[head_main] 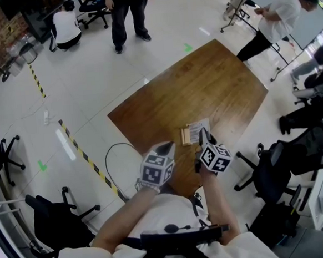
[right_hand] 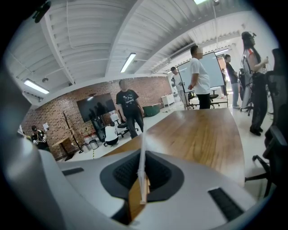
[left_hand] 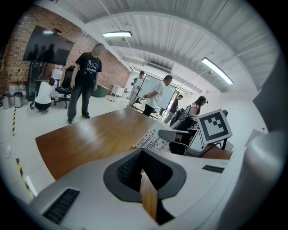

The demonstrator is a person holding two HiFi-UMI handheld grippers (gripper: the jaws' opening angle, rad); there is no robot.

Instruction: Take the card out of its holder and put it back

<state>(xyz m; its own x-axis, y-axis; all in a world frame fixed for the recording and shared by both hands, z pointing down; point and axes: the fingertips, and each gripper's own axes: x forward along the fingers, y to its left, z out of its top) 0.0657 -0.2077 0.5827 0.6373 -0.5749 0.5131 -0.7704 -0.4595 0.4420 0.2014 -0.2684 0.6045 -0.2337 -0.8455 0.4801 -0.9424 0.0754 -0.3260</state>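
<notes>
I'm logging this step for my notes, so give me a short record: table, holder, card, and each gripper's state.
table: brown wooden top
holder: wooden, on the table, near the person's side
card: white, printed, at the holder; whether it sits in the slot is unclear
right gripper: shut on the card, seen edge-on between its jaws
left gripper: jaws together, nothing between them

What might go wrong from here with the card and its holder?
1. The right gripper is clamped on the thin card, seen edge-on between its jaws; the card may bend or slip.
2. The left gripper is shut and apart from the holder, so nothing steadies the holder; it may slide or tip with the card.
</notes>
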